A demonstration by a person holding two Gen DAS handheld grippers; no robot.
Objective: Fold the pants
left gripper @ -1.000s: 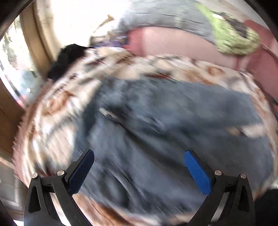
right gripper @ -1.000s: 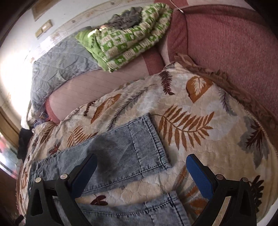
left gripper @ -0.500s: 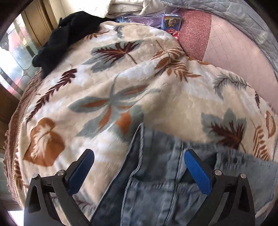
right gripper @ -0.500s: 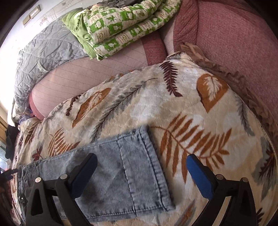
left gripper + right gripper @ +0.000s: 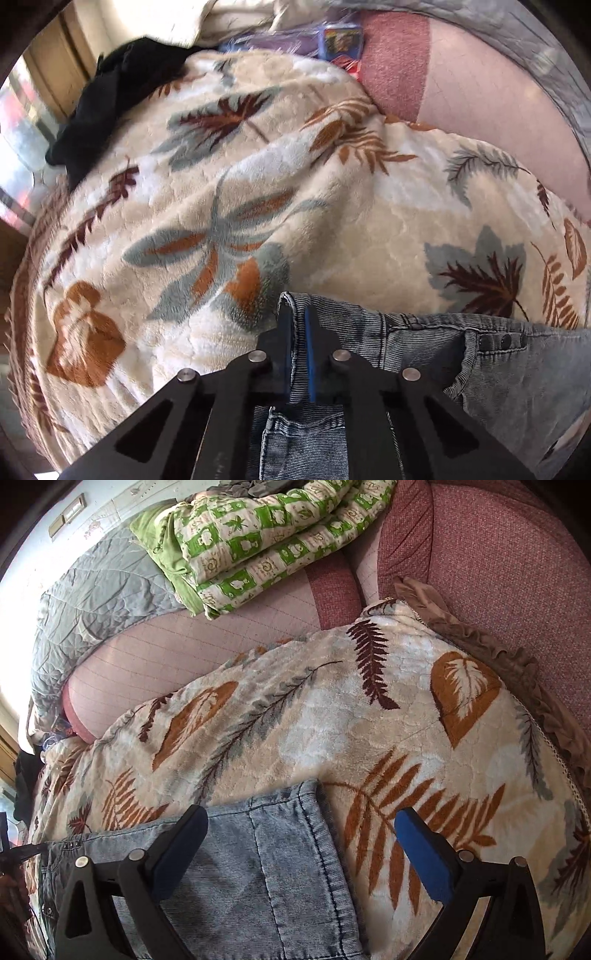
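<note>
Pants pinched at the waistband, hem under an open tool

Left wrist view: the left tool point(image 5: 300, 350) is clamped on the waistband corner of the grey-blue denim pants point(image 5: 424, 354), which lie on a leaf-patterned blanket point(image 5: 229, 206). A black garment point(image 5: 118, 96) sits at the blanket's far edge.

Right wrist view: the right tool point(image 5: 301, 843) hovers with its jaws spread wide over the hem end of a pant leg point(image 5: 266, 867), which lies flat on the blanket point(image 5: 332, 716). A folded green quilt point(image 5: 258, 542) rests behind.

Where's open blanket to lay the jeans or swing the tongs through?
Free: the leaf blanket between the black garment and the pink cushion, beyond the jeans' waistband that the left tongs pinch. Also right of the leg hem, up to the ruffled edge; right tongs open. Crowded: green quilt on the backrest.
</note>
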